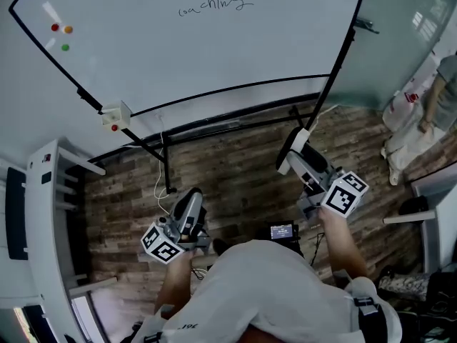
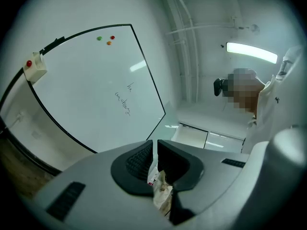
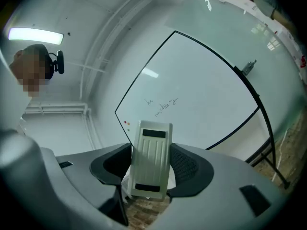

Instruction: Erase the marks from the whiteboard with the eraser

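Right gripper (image 3: 151,163): clamped on the eraser (image 3: 152,147), a pale ribbed block gripped by its two long sides; its long axis runs out along the jaws and its far end points at the whiteboard (image 3: 192,80). Left gripper (image 2: 154,152): jaws drawn together to a thin slit with nothing gripped between the pads; held low and off to the side, it plays no part in the wipe. Marks (image 1: 214,6): two short lines of handwriting high on the whiteboard (image 1: 214,56), up and ahead of the right gripper (image 1: 296,156) and a little towards the left gripper's (image 1: 189,206) side; well apart from the eraser (image 1: 291,148), which touches nothing. Judgement: the right hand holds the tool and is the better placed; the eraser has to go forward and up, then turn broadside to the writing. Also noted: three small magnets (image 1: 61,33) near the board's far left edge.
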`<state>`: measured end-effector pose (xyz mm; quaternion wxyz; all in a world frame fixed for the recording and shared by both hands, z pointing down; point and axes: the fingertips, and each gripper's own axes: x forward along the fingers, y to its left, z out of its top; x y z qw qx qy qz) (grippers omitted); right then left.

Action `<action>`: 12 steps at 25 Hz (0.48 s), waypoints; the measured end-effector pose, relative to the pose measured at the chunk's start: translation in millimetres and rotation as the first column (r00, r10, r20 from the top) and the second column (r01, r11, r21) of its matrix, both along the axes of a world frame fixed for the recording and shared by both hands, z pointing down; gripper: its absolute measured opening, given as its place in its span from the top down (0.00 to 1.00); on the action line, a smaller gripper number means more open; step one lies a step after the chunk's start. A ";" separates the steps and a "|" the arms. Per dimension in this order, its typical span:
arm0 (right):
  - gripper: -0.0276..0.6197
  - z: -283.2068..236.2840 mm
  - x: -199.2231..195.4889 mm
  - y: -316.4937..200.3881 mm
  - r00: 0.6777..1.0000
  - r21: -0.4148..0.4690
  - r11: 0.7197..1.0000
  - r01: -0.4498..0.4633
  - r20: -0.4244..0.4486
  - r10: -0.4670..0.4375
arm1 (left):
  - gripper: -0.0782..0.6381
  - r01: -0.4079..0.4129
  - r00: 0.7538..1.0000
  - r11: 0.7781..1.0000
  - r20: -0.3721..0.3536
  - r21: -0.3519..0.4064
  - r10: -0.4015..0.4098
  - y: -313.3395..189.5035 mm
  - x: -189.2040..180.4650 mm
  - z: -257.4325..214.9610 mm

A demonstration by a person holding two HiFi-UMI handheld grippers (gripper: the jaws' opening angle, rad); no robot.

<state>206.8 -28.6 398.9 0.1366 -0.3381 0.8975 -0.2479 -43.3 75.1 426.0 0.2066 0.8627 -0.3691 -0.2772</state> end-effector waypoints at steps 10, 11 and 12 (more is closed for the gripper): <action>0.55 -7.0 20.8 -15.4 0.996 0.090 0.996 0.019 -0.089 -0.011 | 0.86 0.051 0.998 0.999 0.032 -0.009 -0.050 -11.6 26.7 2.6; 0.55 -5.7 21.1 -16.9 0.992 0.103 0.994 0.017 -0.124 -0.004 | 0.86 0.056 0.998 0.998 0.033 -0.012 -0.055 -12.6 28.5 3.0; 0.55 -4.3 21.6 -19.0 0.988 0.118 0.993 0.012 -0.157 0.007 | 0.86 0.062 0.998 0.998 0.034 -0.014 -0.061 -13.5 30.0 3.5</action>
